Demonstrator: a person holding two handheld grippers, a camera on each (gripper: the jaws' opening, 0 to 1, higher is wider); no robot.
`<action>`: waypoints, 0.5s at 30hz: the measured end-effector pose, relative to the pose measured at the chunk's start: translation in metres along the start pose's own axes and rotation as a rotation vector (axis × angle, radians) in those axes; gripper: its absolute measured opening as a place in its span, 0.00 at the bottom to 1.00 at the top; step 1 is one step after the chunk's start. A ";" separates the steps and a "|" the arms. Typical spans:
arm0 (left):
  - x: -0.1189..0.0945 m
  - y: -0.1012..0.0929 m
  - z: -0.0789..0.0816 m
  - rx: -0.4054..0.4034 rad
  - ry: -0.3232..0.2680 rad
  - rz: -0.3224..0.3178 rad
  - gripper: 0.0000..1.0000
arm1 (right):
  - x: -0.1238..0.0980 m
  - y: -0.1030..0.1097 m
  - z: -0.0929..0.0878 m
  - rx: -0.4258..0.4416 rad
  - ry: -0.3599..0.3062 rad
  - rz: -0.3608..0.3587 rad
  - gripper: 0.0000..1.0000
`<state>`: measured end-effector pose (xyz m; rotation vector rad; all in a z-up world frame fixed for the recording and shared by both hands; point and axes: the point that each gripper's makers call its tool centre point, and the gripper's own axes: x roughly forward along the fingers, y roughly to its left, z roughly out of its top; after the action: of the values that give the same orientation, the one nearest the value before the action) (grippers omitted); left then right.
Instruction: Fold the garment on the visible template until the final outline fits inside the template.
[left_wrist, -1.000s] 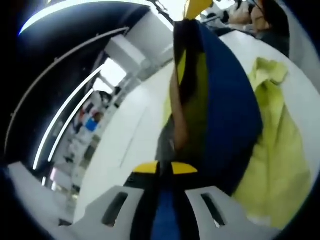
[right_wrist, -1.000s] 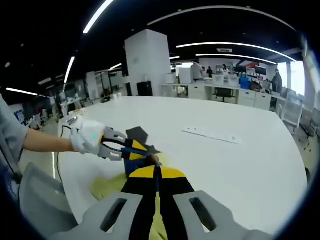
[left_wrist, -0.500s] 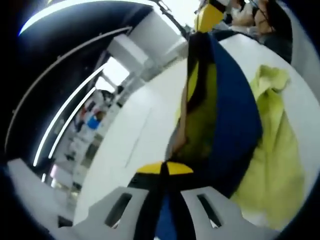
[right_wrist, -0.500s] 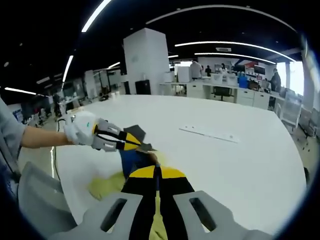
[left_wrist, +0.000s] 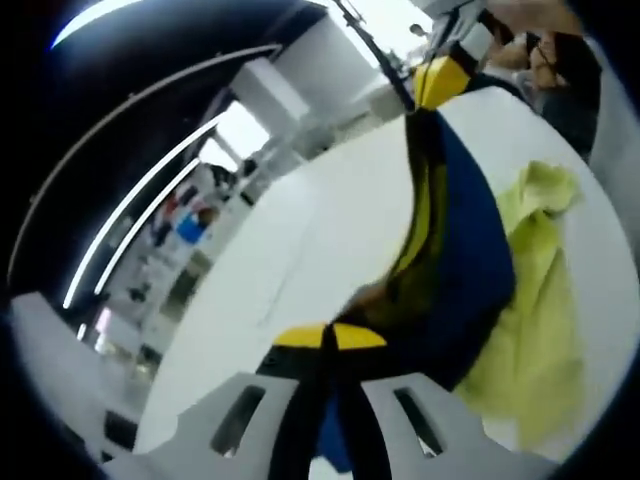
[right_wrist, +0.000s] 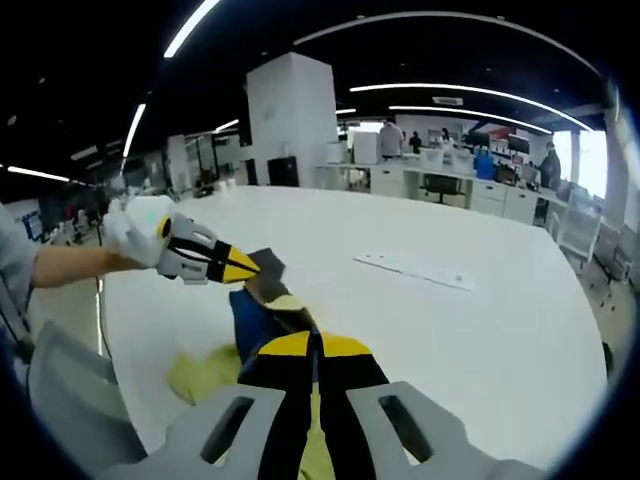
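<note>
A dark blue, black and yellow garment (left_wrist: 470, 250) hangs stretched between my two grippers above the white table (left_wrist: 320, 230). My left gripper (left_wrist: 326, 338) is shut on one end of it. My right gripper (left_wrist: 440, 80) grips the far end at the top. In the right gripper view, my right gripper (right_wrist: 315, 345) is shut on the garment (right_wrist: 252, 312). My left gripper (right_wrist: 240, 265), in a white-gloved hand (right_wrist: 135, 225), pinches it further left. A yellow-green cloth (left_wrist: 530, 290) lies crumpled on the table under the garment, also visible as the yellow-green cloth (right_wrist: 200, 375) in the right gripper view.
A thin flat white strip (right_wrist: 415, 270) lies on the table (right_wrist: 480, 330) to the right of the garment. Beyond the table stand a white pillar (right_wrist: 293, 125) and office desks (right_wrist: 450, 185) with people. A grey sleeve (right_wrist: 15, 270) is at the left edge.
My left gripper has drawn away from the right one, up and to the left, and the garment between them has pulled out longer and straighter. Both stay shut on it.
</note>
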<state>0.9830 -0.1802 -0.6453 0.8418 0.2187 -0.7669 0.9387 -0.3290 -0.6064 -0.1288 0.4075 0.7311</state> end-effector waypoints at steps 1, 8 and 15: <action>-0.003 0.003 0.002 -0.007 -0.001 0.006 0.00 | 0.000 0.000 0.002 -0.002 -0.003 0.000 0.01; -0.027 0.021 0.021 -0.058 -0.029 0.039 0.00 | -0.009 0.000 0.026 -0.024 -0.050 -0.011 0.01; -0.045 0.038 0.040 -0.060 -0.051 0.073 0.00 | -0.013 0.002 0.045 -0.041 -0.088 -0.023 0.01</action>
<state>0.9723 -0.1702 -0.5762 0.7683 0.1640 -0.7095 0.9430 -0.3245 -0.5603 -0.1389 0.3072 0.7204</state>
